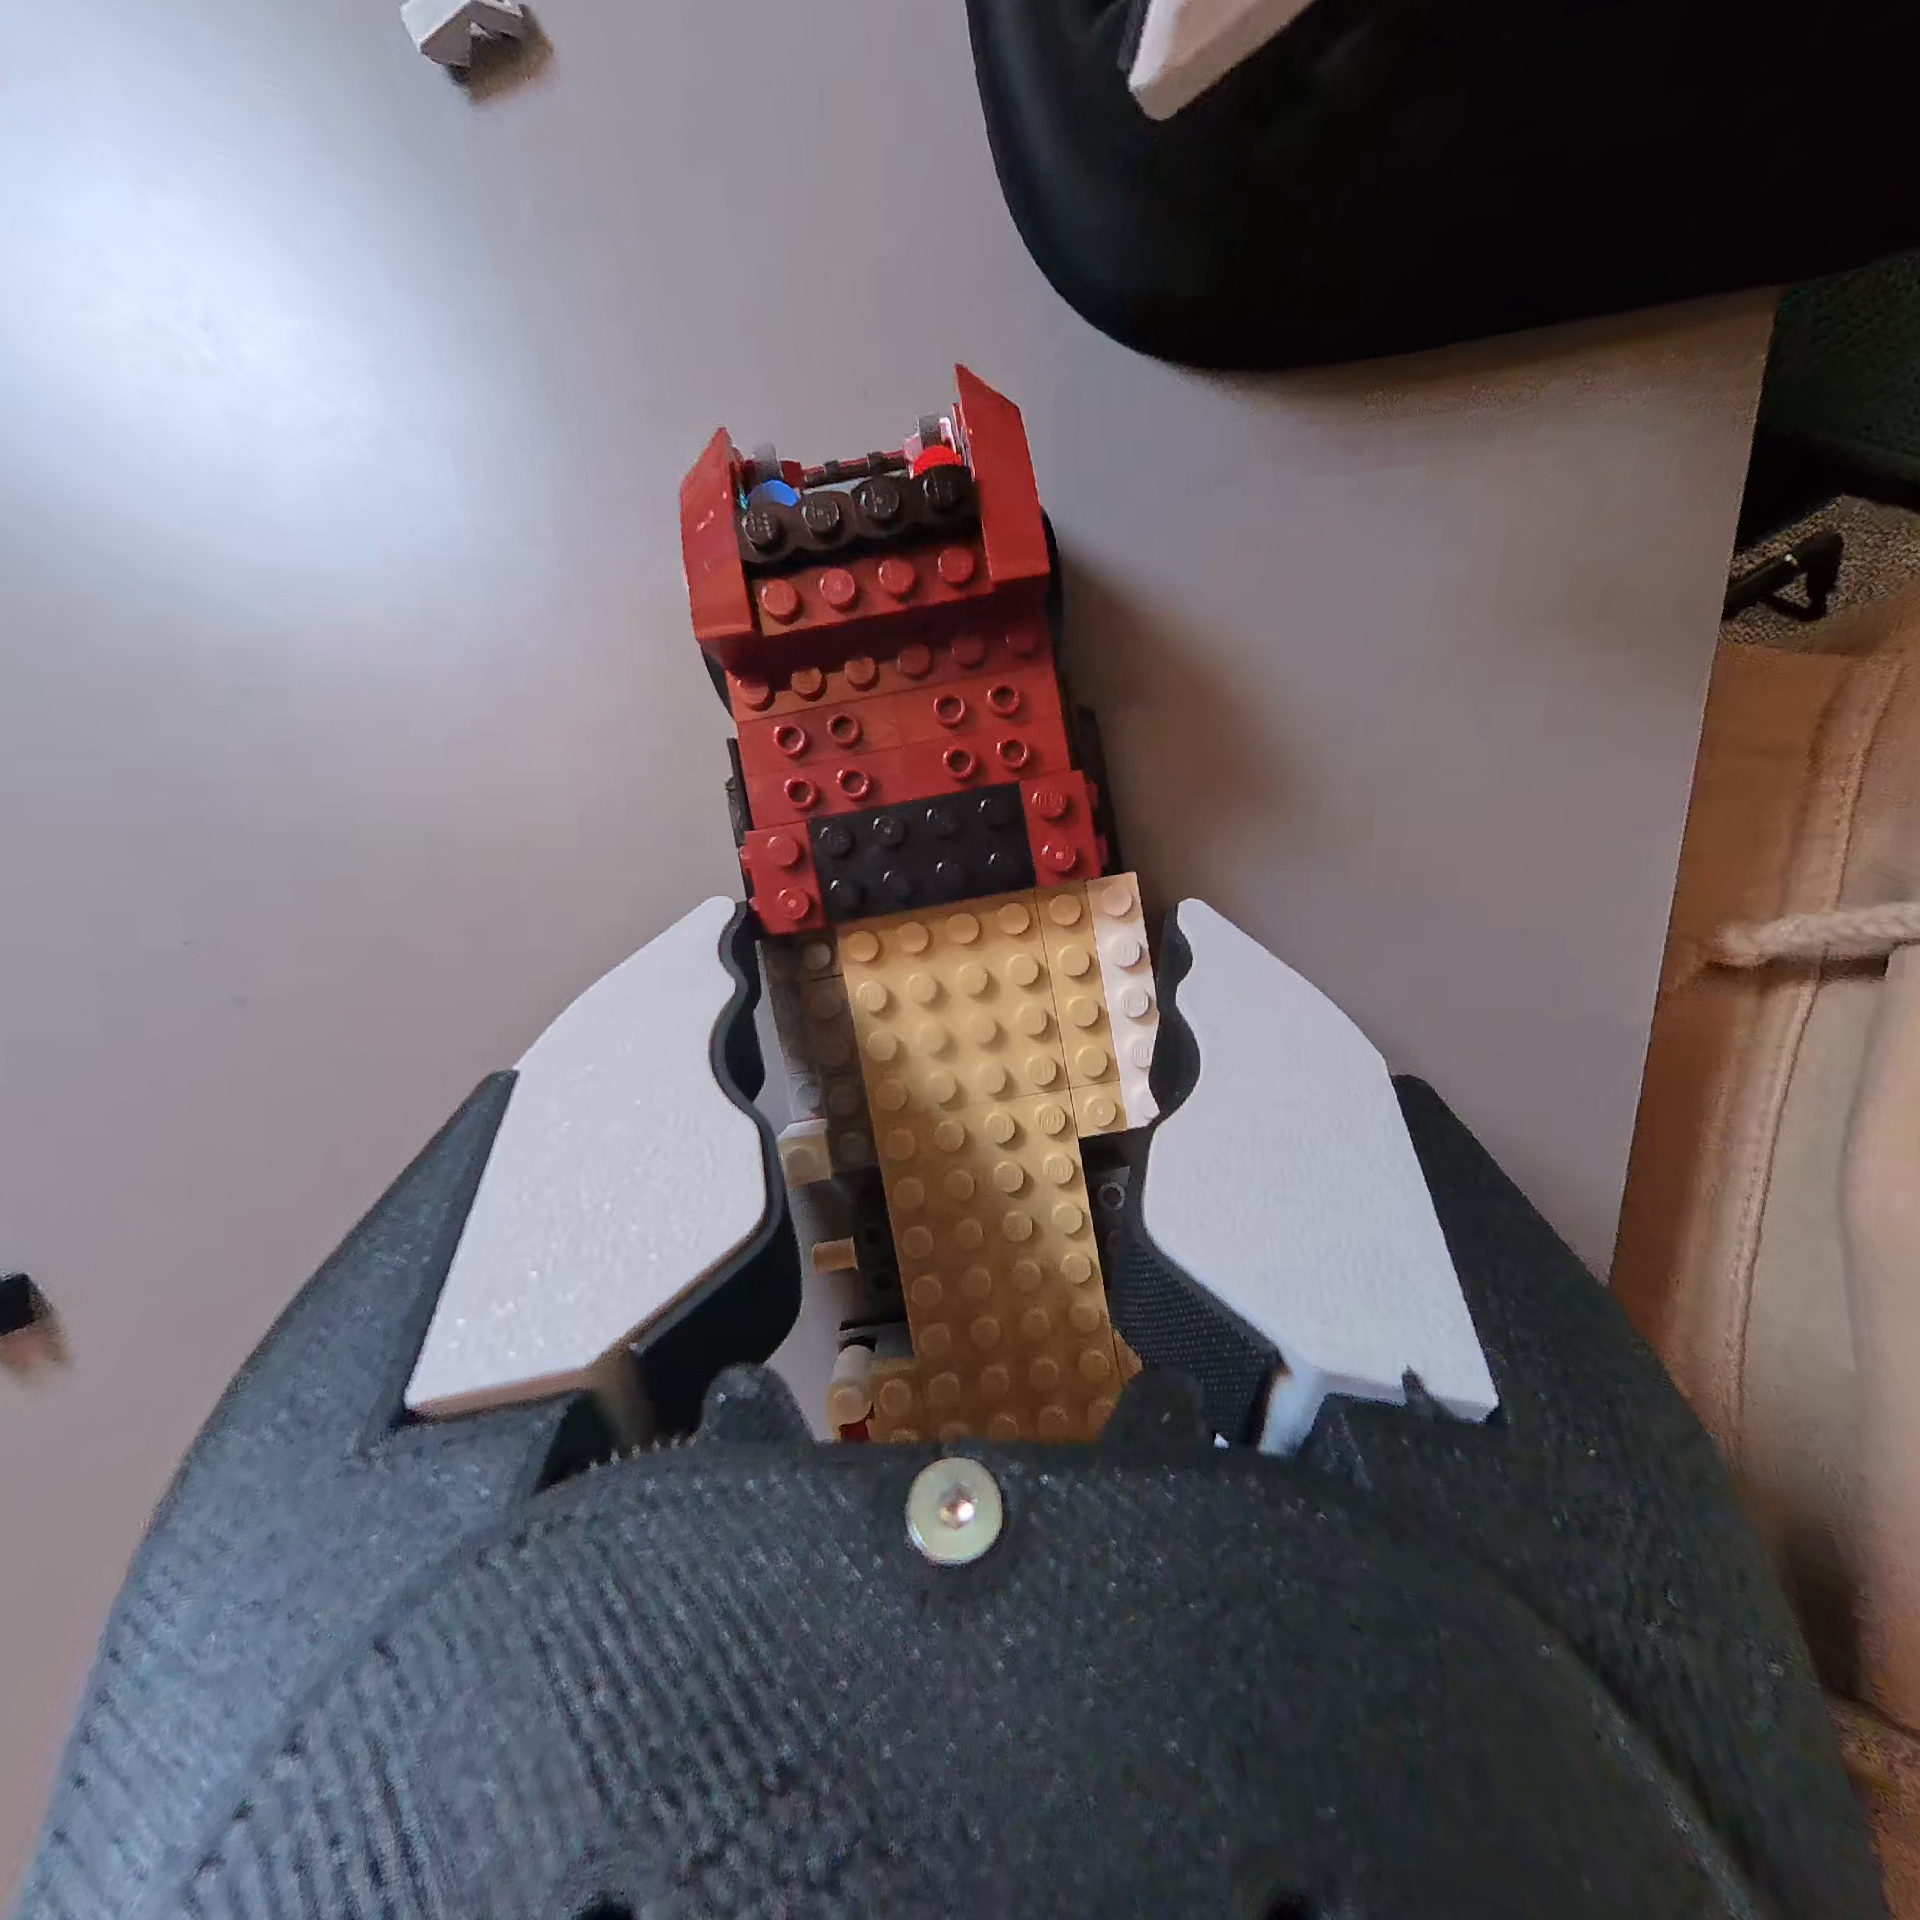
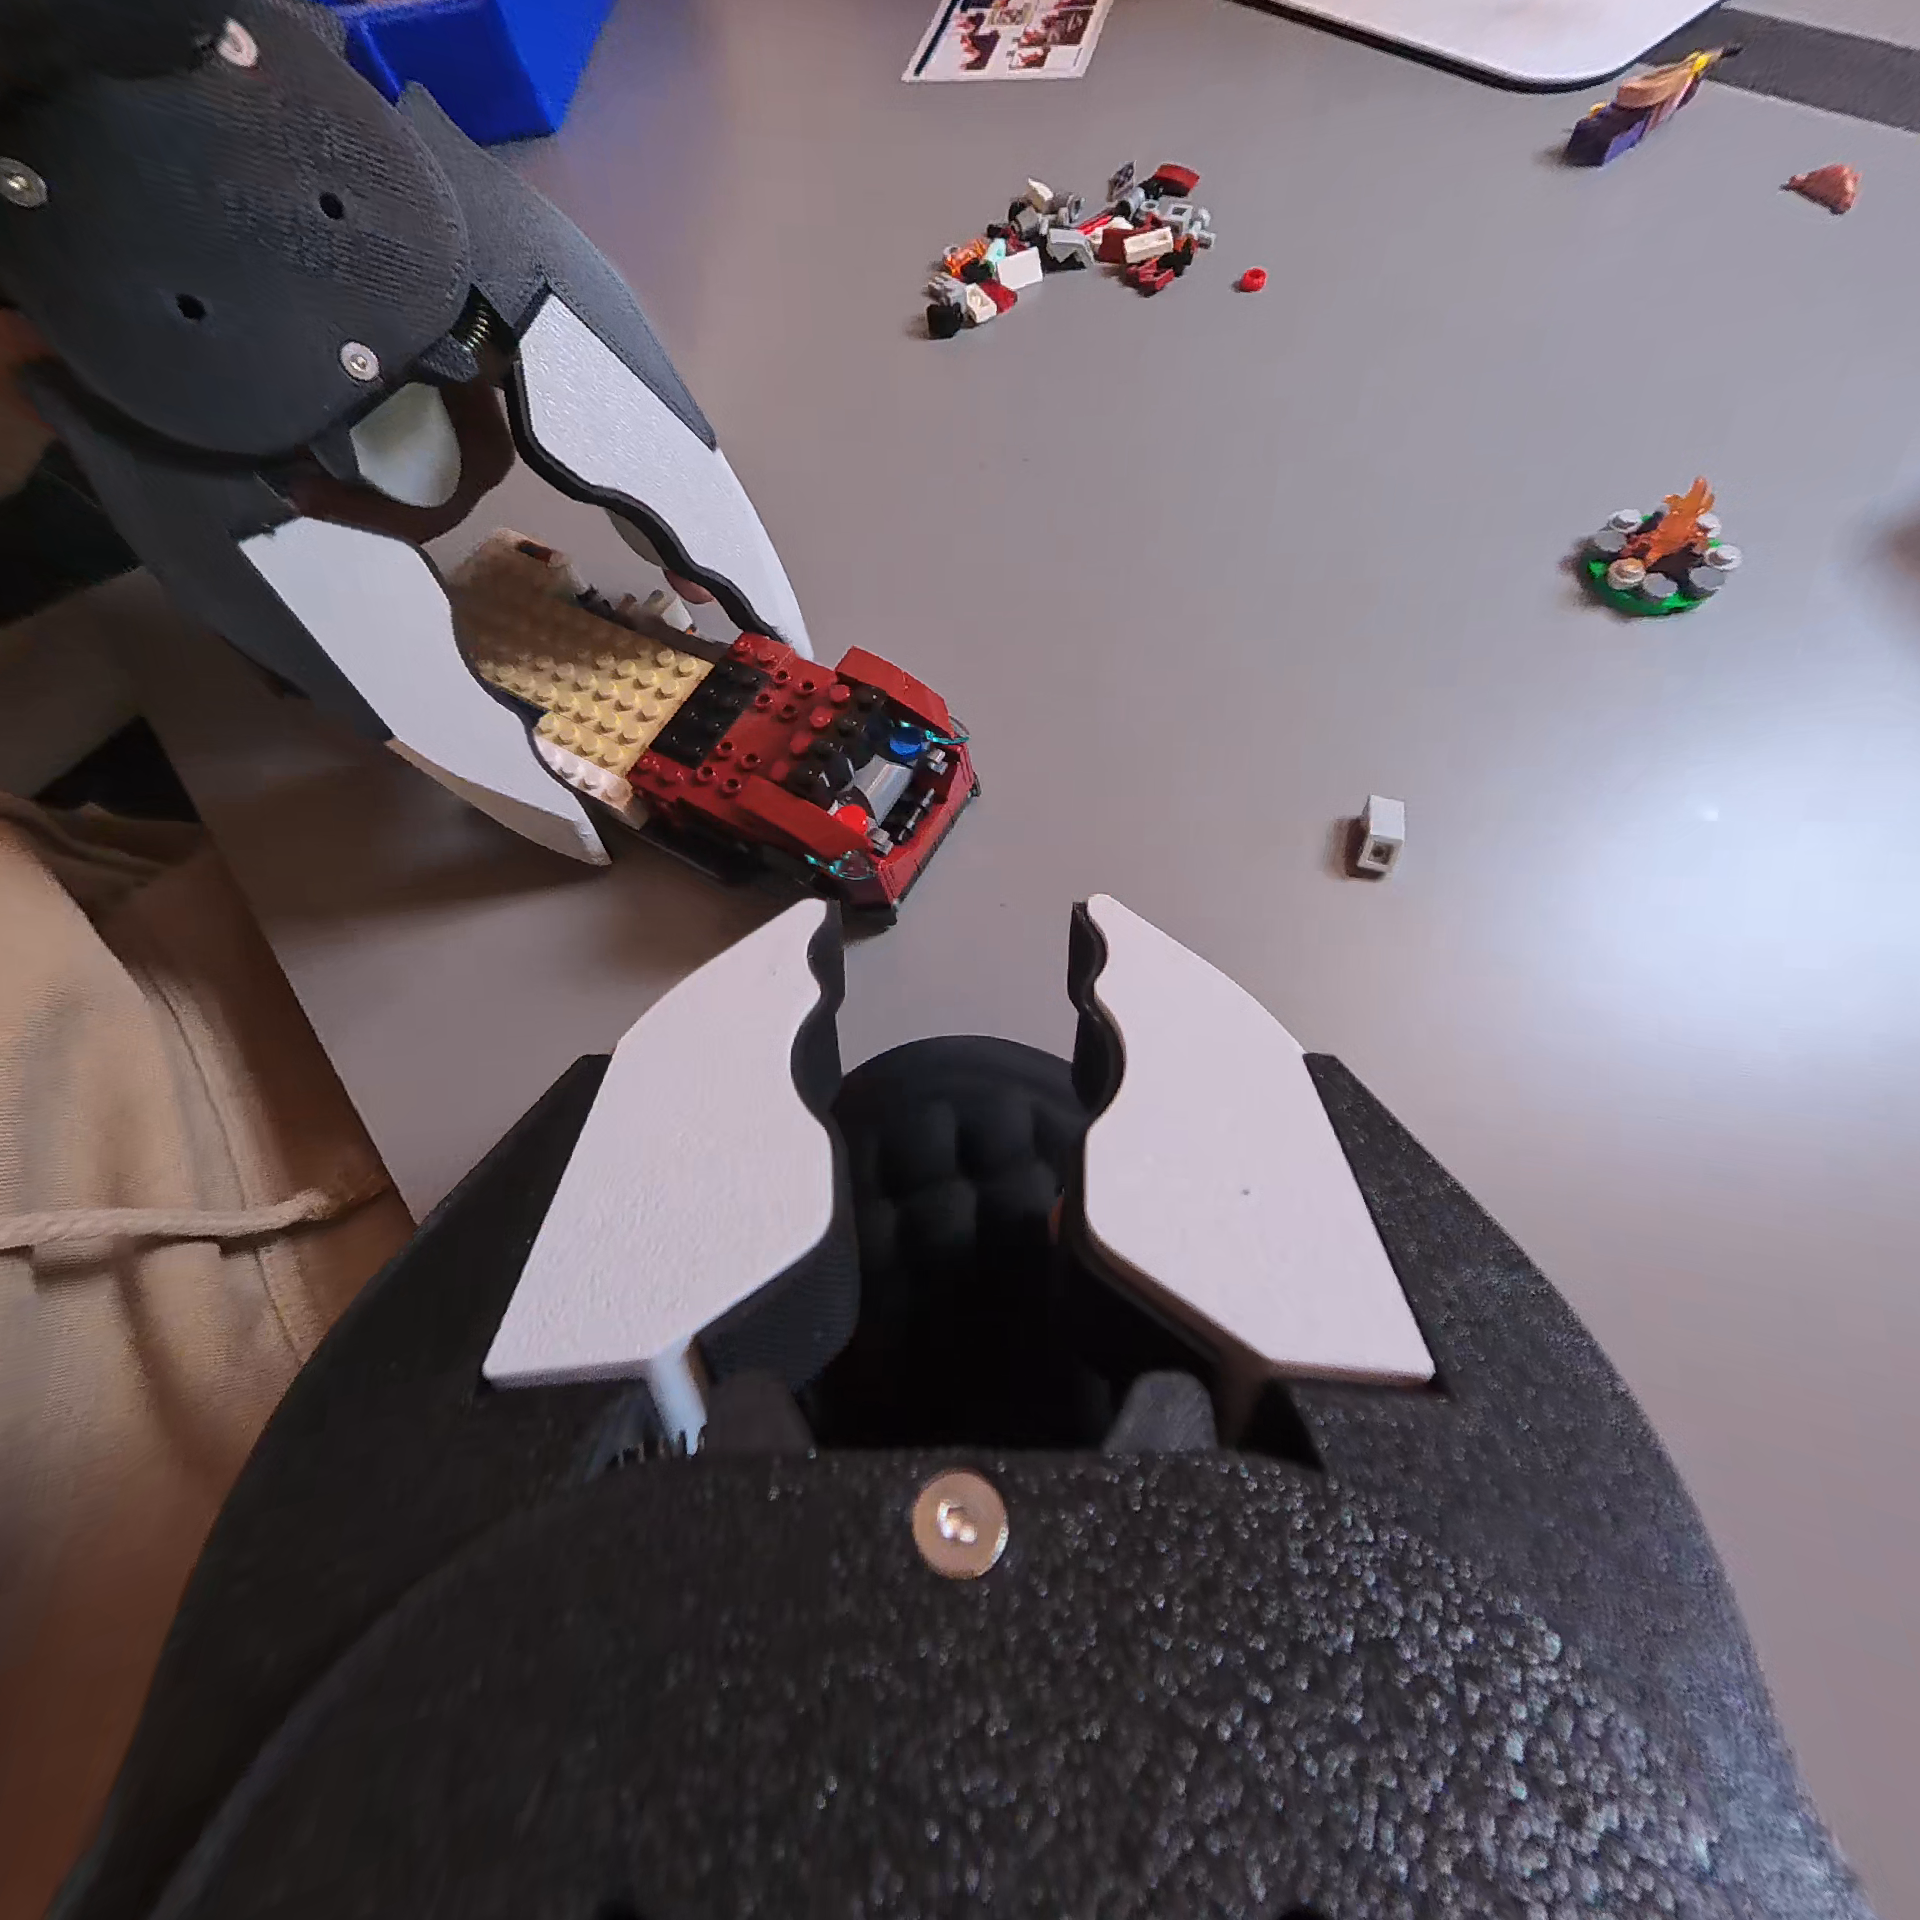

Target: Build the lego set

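A dark red, black and tan brick car (image 1: 904, 727) stands on the grey table (image 1: 312, 520). My left gripper (image 1: 956, 914) straddles its tan rear half, and both pads lie against the car's sides. The right wrist view shows the same grip: the left gripper (image 2: 681, 738) comes down from the upper left onto the car (image 2: 800, 748), its near fingertip at the table. My right gripper (image 2: 956, 912) is open with nothing between its pads, just in front of the car's nose. It also shows as a black body in the left wrist view (image 1: 1351, 156).
A pile of loose bricks (image 2: 1070, 244), a small grey brick (image 2: 1380, 836) and a campfire model on a green disc (image 2: 1657, 561) lie farther out. A blue bin (image 2: 488, 52) and a printed sheet (image 2: 1003, 36) are at the back. A person's beige garment (image 2: 135, 1143) is at the table edge. The grippers' ends are close to 12 centimetres from one another.
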`<state>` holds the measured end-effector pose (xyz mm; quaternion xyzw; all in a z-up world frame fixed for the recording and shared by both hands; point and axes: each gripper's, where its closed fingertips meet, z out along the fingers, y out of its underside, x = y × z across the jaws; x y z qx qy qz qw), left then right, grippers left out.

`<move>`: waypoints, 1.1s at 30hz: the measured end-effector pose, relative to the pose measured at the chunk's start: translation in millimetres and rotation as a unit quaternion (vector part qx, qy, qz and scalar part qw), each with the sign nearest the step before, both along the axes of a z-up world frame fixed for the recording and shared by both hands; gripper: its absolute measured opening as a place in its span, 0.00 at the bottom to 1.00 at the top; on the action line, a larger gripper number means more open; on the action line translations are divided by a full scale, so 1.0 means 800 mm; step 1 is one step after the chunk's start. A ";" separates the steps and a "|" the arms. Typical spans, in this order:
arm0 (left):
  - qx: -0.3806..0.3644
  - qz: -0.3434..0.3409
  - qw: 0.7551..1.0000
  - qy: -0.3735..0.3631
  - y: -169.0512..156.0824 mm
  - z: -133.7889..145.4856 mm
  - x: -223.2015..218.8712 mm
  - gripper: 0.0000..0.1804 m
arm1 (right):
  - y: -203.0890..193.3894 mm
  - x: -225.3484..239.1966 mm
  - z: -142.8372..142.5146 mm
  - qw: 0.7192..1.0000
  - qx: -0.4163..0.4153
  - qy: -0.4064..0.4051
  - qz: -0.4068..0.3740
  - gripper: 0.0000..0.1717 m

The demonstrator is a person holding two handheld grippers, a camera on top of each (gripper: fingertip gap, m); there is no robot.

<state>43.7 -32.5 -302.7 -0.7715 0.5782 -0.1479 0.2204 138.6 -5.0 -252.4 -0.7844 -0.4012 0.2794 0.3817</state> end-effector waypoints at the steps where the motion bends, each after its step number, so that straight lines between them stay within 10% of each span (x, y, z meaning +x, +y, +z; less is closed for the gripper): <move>1: -0.001 -0.007 1.000 0.001 0.000 0.000 -0.001 0.41 | 0.000 0.001 -0.001 1.000 -0.004 0.005 0.001 0.24; 20: 0.122 -0.047 0.988 -0.085 0.011 0.042 -0.022 0.40 | -0.012 -0.032 0.014 0.993 -0.075 0.073 0.060 0.28; 33: 0.183 -0.086 0.972 -0.123 0.025 0.073 -0.049 0.40 | -0.019 -0.118 0.044 0.908 -0.345 0.229 0.057 0.40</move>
